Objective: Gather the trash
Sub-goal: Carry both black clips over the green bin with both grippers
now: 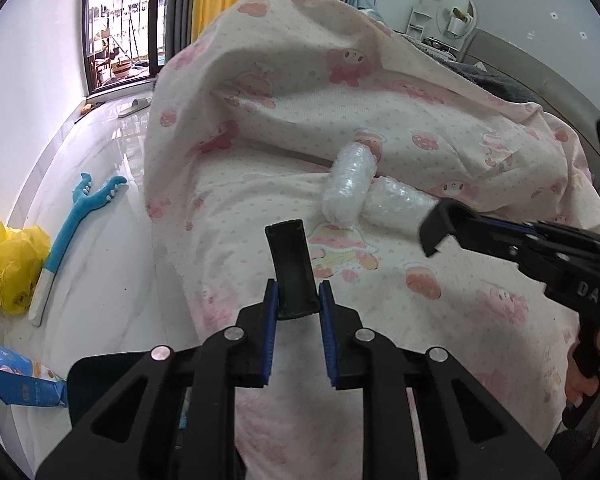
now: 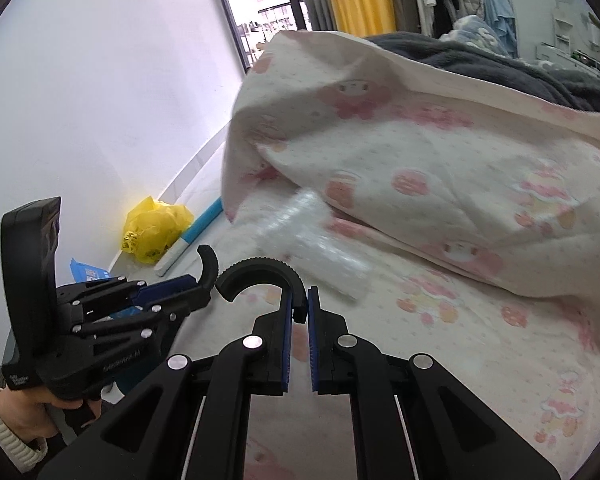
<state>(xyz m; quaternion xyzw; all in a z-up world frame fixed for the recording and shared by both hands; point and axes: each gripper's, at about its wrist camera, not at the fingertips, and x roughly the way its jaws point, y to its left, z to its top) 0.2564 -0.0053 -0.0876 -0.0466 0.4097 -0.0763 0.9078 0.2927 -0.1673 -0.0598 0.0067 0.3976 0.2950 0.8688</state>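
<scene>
Two clear bubble-wrap rolls (image 1: 350,184) lie on the pink-patterned bed sheet (image 1: 260,208), against a fold of the quilt; they also show blurred in the right wrist view (image 2: 316,248). My left gripper (image 1: 296,272) is shut and empty, hovering just short of the rolls. My right gripper (image 2: 300,296) is shut and empty; in the left wrist view its tip (image 1: 440,228) sits at the right end of the second roll (image 1: 400,208). A yellow plastic bag (image 1: 10,268) lies on the floor to the left.
A raised pink-print quilt (image 1: 320,80) rises behind the rolls. On the white floor lie a blue plush toy (image 1: 76,224), a blue packet (image 1: 16,380) and a slipper (image 1: 134,106). A grey blanket (image 2: 480,64) lies further back on the bed.
</scene>
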